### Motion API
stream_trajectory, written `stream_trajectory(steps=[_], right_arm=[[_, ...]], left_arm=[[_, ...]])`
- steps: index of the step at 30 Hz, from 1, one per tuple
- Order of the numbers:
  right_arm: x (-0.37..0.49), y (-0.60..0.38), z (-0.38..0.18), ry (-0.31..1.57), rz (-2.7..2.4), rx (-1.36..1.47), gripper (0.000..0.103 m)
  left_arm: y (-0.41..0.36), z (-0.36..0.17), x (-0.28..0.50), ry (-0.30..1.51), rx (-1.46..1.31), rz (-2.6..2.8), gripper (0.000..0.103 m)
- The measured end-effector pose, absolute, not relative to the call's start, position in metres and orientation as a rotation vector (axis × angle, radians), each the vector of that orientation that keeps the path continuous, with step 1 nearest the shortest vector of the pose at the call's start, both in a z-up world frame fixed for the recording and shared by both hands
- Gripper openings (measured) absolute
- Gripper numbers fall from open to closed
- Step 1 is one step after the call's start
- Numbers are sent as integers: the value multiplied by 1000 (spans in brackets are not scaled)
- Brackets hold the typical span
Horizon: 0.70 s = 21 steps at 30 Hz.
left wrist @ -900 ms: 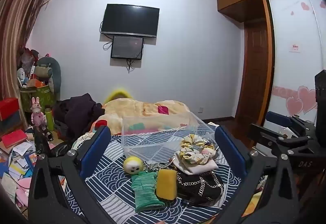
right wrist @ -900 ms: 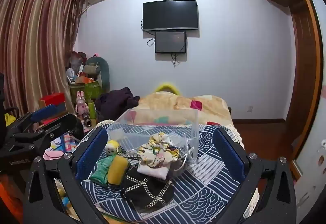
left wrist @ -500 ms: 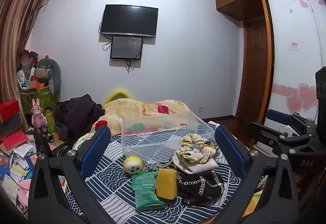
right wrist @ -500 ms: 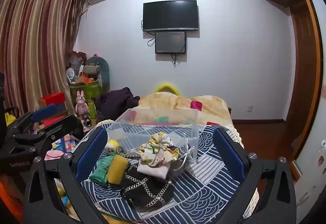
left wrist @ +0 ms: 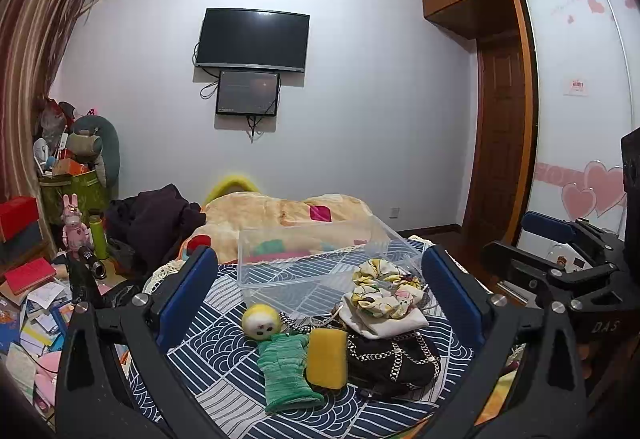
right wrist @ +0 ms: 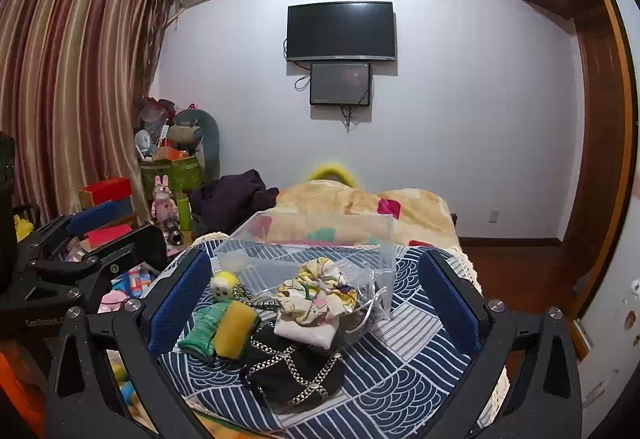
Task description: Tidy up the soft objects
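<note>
Here both claws gape, left claw [left wrist: 320,293] and right claw [right wrist: 316,287].

Both wrist views face clear bin [left wrist: 316,263] [right wrist: 308,243], near.

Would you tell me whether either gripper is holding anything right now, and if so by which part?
Nothing is held. The left gripper and right gripper are both open, hanging above the soft items on the bed.

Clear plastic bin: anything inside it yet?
The clear plastic bin looks empty: only the blue wave-pattern cloth shows through its floor. Colours seen through its far wall belong to the beige blanket behind. The floral scrunchie hides its near right corner.
</note>
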State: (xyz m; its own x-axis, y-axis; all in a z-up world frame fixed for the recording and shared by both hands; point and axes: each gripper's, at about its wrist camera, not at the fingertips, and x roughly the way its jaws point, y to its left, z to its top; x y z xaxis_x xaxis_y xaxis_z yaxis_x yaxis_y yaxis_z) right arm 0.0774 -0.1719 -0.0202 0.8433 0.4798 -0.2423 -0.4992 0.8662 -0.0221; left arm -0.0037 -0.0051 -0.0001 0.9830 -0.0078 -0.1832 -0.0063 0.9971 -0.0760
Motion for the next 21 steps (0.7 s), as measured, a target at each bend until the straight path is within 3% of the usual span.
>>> stream_trajectory(steps=[21], right_arm=[[76, -174, -20, 225, 519, -82, 103]], left_arm=[[-6, -1, -5, 185, -69, 0, 103]])
